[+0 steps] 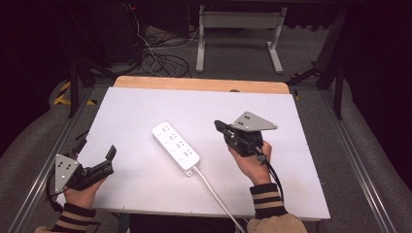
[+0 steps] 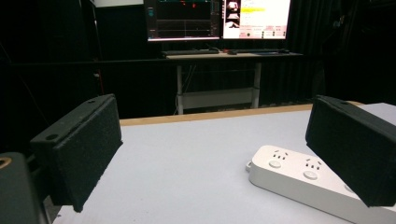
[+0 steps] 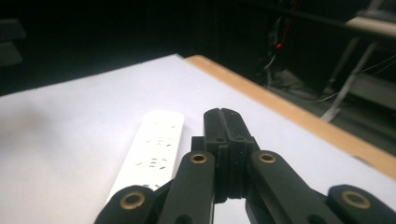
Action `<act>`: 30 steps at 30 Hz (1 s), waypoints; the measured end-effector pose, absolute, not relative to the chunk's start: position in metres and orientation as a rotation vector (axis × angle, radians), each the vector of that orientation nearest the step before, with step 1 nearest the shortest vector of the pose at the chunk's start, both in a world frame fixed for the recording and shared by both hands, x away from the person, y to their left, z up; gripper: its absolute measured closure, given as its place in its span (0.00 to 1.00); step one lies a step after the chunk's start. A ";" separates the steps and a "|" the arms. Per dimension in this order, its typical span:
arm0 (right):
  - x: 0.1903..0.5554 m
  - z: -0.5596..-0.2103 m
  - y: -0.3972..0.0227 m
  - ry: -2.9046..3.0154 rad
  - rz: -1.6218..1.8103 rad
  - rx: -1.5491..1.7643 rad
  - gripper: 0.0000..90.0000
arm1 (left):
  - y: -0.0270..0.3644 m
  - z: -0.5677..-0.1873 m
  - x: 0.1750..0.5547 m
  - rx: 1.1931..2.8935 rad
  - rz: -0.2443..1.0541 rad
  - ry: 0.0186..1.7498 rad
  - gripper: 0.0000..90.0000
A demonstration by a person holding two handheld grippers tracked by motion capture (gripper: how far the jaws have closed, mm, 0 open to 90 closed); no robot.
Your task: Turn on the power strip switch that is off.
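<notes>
**Desk:** High view first — where does the power strip (image 1: pixel 176 145) lie?

**Photographer:** Mid-counter (image 1: pixel 145 104), on the white sheet, between the two hands. Its long axis runs on a diagonal, far end toward the person's left, cord end toward the near edge, where the white cable (image 1: pixel 217 198) trails off the counter.

**Desk:** And the tools?

**Photographer:** The left tool (image 1: pixel 94 154) rests at the near left corner with its jaws spread well apart and nothing between them. In the left gripper view the strip (image 2: pixel 308 179) sits ahead and off toward the right-hand jaw, partly behind it, not touching. The right tool (image 1: pixel 219 126) is held just above the counter with its jaws pressed together, empty. In the right gripper view the closed tip (image 3: pixel 223 123) points past the strip (image 3: pixel 154 147), which lies just to its left, running almost parallel.

**Desk:** Which hand is nearer?

**Photographer:** The right, by my reading. Its tip is near the strip's middle; the left is well apart. Any move onto the strip turns on that: a short sideways shift for the right tool, which would need to part its jaws to grasp across the narrow width.
</notes>
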State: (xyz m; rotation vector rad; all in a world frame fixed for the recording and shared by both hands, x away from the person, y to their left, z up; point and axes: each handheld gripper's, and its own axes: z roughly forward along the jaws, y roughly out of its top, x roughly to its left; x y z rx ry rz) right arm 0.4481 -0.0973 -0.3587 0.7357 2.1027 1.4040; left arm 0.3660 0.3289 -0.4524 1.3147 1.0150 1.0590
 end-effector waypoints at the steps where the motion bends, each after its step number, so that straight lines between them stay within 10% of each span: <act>1: 0.451 -0.361 -0.091 2.123 1.389 0.728 1.00 | 0.329 -0.452 0.366 1.316 1.060 1.015 0.05; 30: 0.478 -0.446 0.028 2.646 0.902 0.597 1.00 | 0.327 -0.452 0.366 1.323 1.051 1.006 0.05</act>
